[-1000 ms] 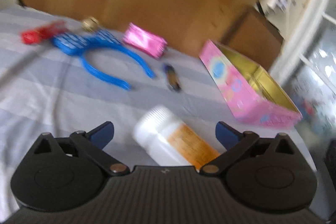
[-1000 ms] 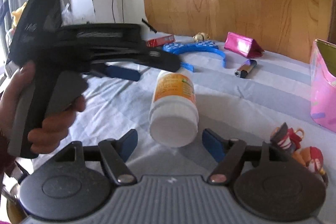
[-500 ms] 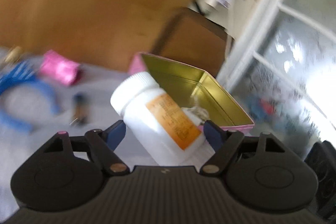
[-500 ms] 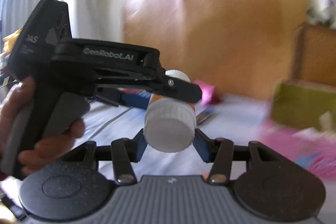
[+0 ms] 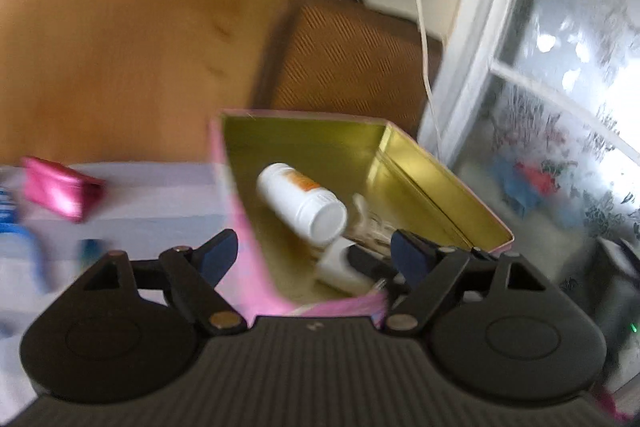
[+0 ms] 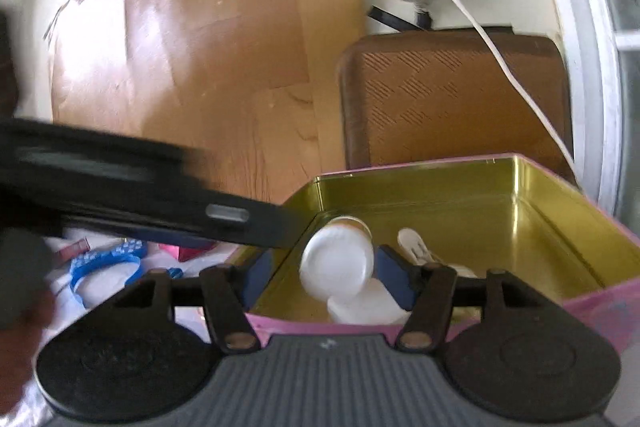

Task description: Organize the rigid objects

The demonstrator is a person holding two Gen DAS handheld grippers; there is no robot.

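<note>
Half a second ago the white bottle sat clamped between the left gripper's blue pads; it now lies apart from them inside the pink tin, and the view has swung further over the tin's mouth; the left gripper's pads stand wide apart with nothing between them, straddling the tin's near corner; in the right wrist view the right gripper has its blue pads on either side of the bottle's white cap, very close to it, though the blur leaves it unclear whether they actually press on it; the bottle lies tilted on its side, cap toward both cameras, its orange label turned upward, resting on the gold floor near the tin's left wall; just below the cap a white plug-like object lies against it, and a pale tangle of cord sits to the right of the bottle; outside the tin, on the striped cloth to the left, lie a shiny magenta pouch and a blue headband, well apart from the tin; behind stand a wooden board and a brown woven panel.
</note>
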